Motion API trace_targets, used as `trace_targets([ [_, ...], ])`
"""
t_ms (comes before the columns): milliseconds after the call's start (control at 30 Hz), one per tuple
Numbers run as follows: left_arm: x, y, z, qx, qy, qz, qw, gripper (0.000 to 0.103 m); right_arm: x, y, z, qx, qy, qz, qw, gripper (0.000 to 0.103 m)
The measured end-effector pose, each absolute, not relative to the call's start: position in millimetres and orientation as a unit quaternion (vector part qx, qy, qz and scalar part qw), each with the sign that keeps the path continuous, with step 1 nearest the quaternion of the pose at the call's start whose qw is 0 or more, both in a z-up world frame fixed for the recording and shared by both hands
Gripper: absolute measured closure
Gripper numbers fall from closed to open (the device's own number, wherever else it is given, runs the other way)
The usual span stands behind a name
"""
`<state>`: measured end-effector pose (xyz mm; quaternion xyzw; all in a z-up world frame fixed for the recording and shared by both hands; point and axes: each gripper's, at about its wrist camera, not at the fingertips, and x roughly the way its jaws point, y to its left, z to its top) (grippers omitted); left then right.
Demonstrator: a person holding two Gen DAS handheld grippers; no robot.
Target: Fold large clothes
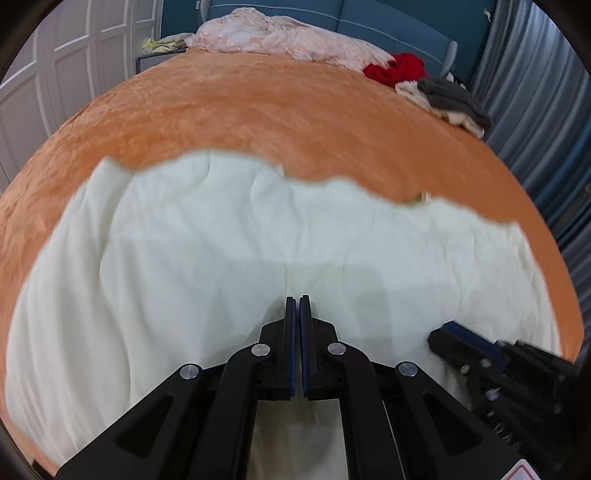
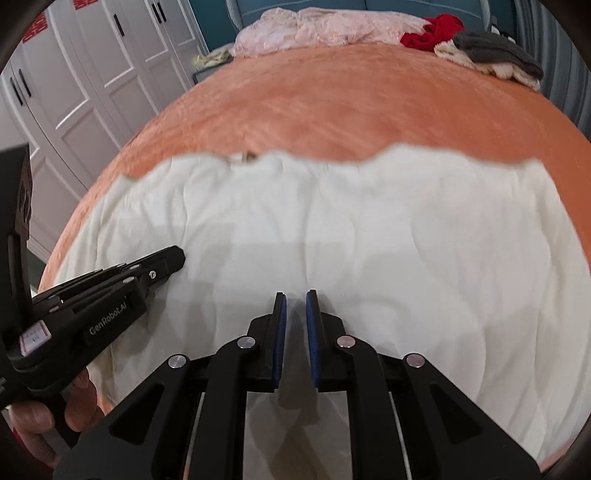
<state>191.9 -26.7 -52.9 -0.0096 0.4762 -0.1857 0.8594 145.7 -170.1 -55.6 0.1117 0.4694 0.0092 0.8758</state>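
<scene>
cream-white garment, large and creased, lies spread over the near part of the orange bedspread in the left wrist view, its far edge ragged and blurred against the orange. the left tool points down over the cloth with its blue-lined jaws nearly touching, closed, and nothing can be seen between the tips; whether any fabric is pinched lower down i cannot tell. at the lower right the right tool reaches in over the same cloth. at the far end of the bed sits a crumpled pink blanket, and toward the far right corner a red garment beside a grey garment lying on a cream one. white wardrobe doors stand at the left and a grey curtain hangs at the right. in the right wrist view the garment again covers the near half of the bedspread. the right tool shows a narrow gap between its blue pads, almost closed, with no cloth visible between the tips. the left tool comes in from the left with its tip over the cloth, held by a hand at the lower left. the pink blanket, red garment and grey garment lie along the far edge, and the wardrobe doors fill the upper left.
</scene>
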Motion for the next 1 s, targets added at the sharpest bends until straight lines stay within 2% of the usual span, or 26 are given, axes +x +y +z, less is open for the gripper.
trace_targets([
  [533, 186.4, -46.1, -87.1, 0.017, 0.450, -0.149, 0.880, 0.103, 149.1, -158.1, -92.7, 0.090, 0.443, -0.031, 0.892, 0.101],
  [767, 183.0, -36.6, -68.0, 0.005, 0.453, -0.157, 0.878, 0.102, 145.0, -171.3, -76.0, 0.144, 0.444, -0.019, 0.884, 0.099],
  [900, 164.2, -3.9, -34.1, -0.027, 0.450, -0.151, 0.880, 0.099, 129.1, -172.4, -49.5, 0.145, 0.448, -0.023, 0.882, 0.095],
  [967, 151.5, 25.8, -17.8, -0.054, 0.451, -0.138, 0.880, 0.093, 120.0, -171.3, -37.1, 0.143, 0.448, -0.019, 0.882, 0.095],
  [1000, 146.9, 37.6, -13.1, -0.062, 0.453, -0.131, 0.879, 0.083, 117.5, -170.6, -33.5, 0.143, 0.449, -0.017, 0.882, 0.094],
])
